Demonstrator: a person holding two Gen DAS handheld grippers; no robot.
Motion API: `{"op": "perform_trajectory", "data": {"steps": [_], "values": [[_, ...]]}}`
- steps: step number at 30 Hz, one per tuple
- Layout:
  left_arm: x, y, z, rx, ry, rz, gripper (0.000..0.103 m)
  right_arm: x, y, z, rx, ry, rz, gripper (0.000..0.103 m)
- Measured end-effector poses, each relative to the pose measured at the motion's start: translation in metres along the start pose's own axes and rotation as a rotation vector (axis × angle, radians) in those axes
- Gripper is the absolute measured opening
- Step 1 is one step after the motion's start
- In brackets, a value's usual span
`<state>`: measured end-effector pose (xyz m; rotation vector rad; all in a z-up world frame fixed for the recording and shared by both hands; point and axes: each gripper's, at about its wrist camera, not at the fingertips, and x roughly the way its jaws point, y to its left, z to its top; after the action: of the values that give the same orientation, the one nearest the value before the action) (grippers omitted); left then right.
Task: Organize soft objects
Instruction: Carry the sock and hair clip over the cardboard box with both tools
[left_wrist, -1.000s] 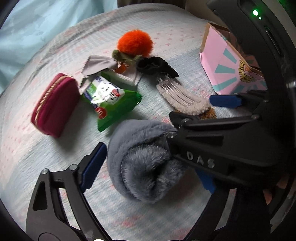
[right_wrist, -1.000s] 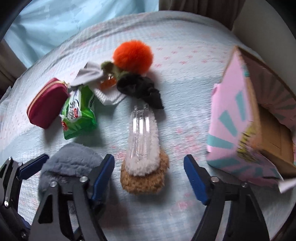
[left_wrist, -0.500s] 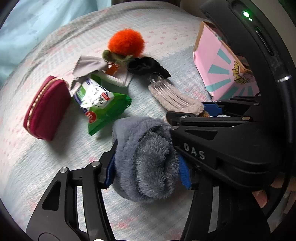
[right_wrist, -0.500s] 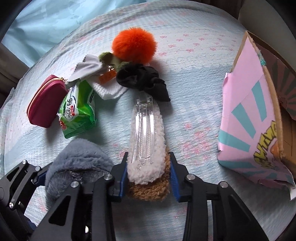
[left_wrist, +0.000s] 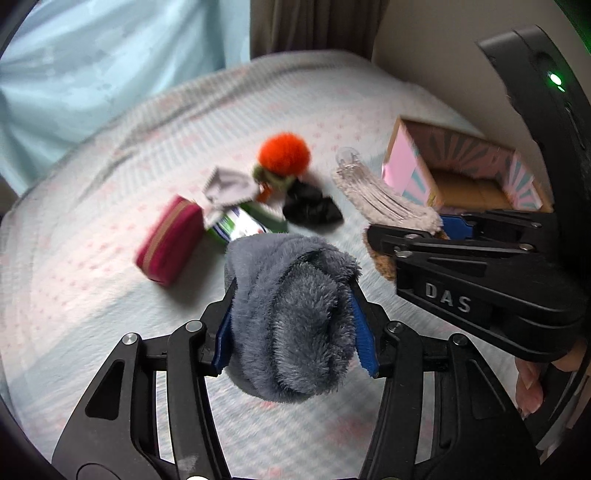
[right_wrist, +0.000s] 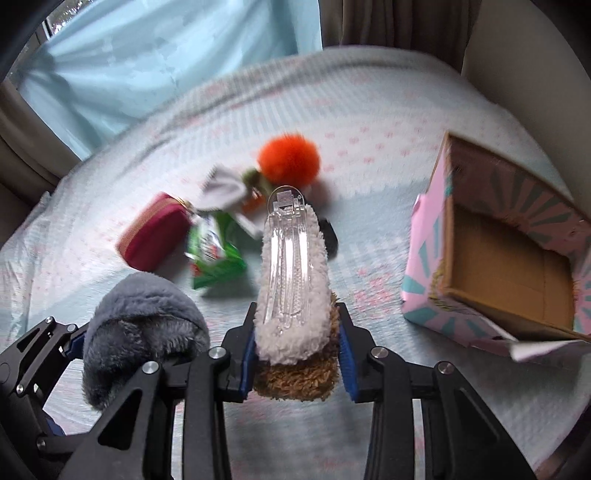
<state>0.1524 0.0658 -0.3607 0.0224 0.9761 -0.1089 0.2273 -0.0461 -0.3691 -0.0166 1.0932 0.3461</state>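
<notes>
My left gripper (left_wrist: 295, 328) is shut on a grey fluffy roll (left_wrist: 295, 317) and holds it above the bed; the roll (right_wrist: 140, 332) also shows at the lower left of the right wrist view. Shut on a fluffy white and brown hair clip (right_wrist: 293, 295) with a clear plastic clasp, my right gripper (right_wrist: 295, 350) holds it off the bed too; the clip (left_wrist: 384, 199) shows at the right of the left wrist view. An open pink and teal cardboard box (right_wrist: 509, 258) stands to the right, seen as the box (left_wrist: 465, 177) in the left wrist view.
On the pale blue bedspread (right_wrist: 369, 122) lie an orange pompom (right_wrist: 288, 158), a black scrunchie (left_wrist: 310, 208), a grey cloth (left_wrist: 227, 188), a green wipes pack (right_wrist: 214, 258) and a maroon zip pouch (right_wrist: 155, 236). A light blue curtain (right_wrist: 166, 66) hangs behind the bed.
Both grippers closed, the left on the grey roll and the right on the hair clip, then rose with them off the bed. The things on the bed look farther away.
</notes>
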Motion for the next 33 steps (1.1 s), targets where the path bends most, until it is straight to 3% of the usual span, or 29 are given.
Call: {"op": "perform_trajectory", "data": {"steps": [5, 9, 17, 25, 33], "values": [[-0.061, 0.003, 0.029, -0.049, -0.033, -0.024, 0.049, -0.069, 0.008, 0.01, 0.013, -0.066, -0.001, 0.034], [-0.115, -0.001, 0.059, -0.047, -0.104, -0.027, 0.049, -0.126, 0.008, 0.023, 0.039, -0.134, -0.019, 0.034], [-0.174, -0.031, 0.116, -0.024, -0.195, -0.073, 0.049, -0.219, -0.026, 0.036, 0.131, -0.243, -0.065, 0.034], [-0.164, -0.101, 0.162, 0.013, -0.196, -0.148, 0.05, -0.252, -0.102, 0.039, 0.204, -0.268, -0.133, 0.034], [-0.103, -0.192, 0.197, 0.038, -0.114, -0.157, 0.05, -0.24, -0.198, 0.046, 0.16, -0.186, -0.148, 0.034]]}}
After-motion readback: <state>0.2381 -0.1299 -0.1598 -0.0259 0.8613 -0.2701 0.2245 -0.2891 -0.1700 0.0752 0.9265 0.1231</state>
